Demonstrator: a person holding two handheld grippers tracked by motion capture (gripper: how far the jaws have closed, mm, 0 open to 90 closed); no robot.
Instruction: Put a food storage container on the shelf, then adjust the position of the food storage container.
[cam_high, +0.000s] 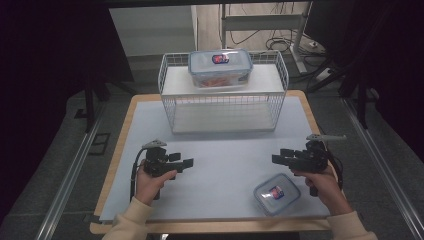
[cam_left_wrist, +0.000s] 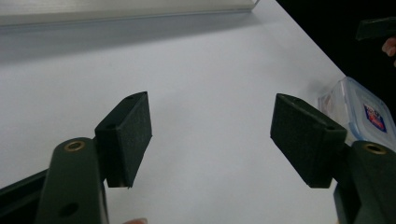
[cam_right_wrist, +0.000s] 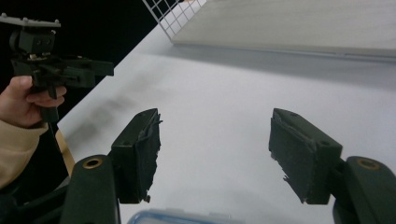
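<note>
A small lidded clear container (cam_high: 276, 193) with a red-and-blue label lies on the mat near the front right. It also shows at the right edge of the left gripper view (cam_left_wrist: 359, 114), and its rim (cam_right_wrist: 177, 217) shows just below the jaws in the right gripper view. A larger lidded container (cam_high: 220, 67) stands on top of the white wire shelf (cam_high: 172, 107). My left gripper (cam_high: 187, 163) is open over the mat's left half, pointing right, with nothing between its jaws (cam_left_wrist: 212, 135). My right gripper (cam_high: 276, 159) is open just behind the small container, pointing left, empty (cam_right_wrist: 215, 149).
The pale mat (cam_high: 225, 150) covers a wooden table with its edges close on both sides. The wire shelf stands at the back centre with an open lower level. Cables and stand legs lie on the floor behind. Bare mat lies between the two grippers.
</note>
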